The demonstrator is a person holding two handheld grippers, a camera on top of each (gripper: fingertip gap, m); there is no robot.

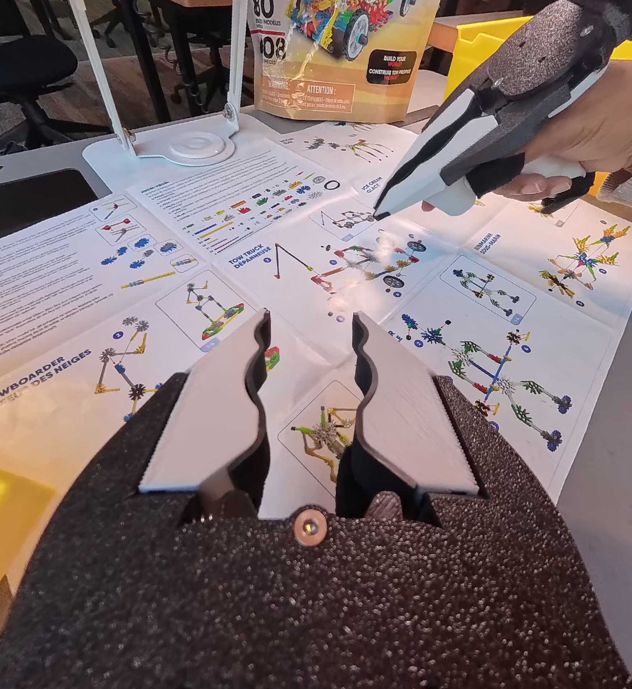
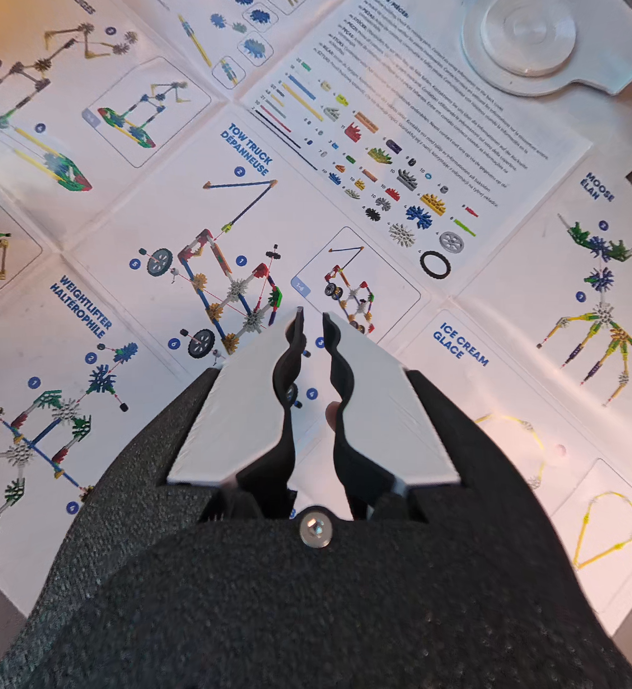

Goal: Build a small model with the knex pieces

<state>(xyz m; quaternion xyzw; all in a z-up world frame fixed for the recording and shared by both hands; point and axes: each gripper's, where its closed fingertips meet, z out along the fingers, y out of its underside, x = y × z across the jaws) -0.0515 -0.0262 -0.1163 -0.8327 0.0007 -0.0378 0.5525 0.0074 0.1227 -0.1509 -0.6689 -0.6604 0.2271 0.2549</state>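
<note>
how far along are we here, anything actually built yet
Done: the instruction sheet lies unfolded on the table. In hand: nothing; the left gripper is open and empty above it, the right gripper hovers near a vehicle diagram, jaws slightly apart. Left: no loose pieces show; the toy bag stands behind.

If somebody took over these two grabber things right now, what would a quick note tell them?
Left gripper: open, empty, hovering over the instruction sheet.
Right gripper: jaws nearly closed with a narrow gap, holding nothing, its tip pointed down close to the sheet's small truck picture.
Lamp base sits on the sheet's far edge; toy bag stands behind it; a yellow bin is farther back.
No loose pieces are in view, so nothing shows as built or picked up.
</note>
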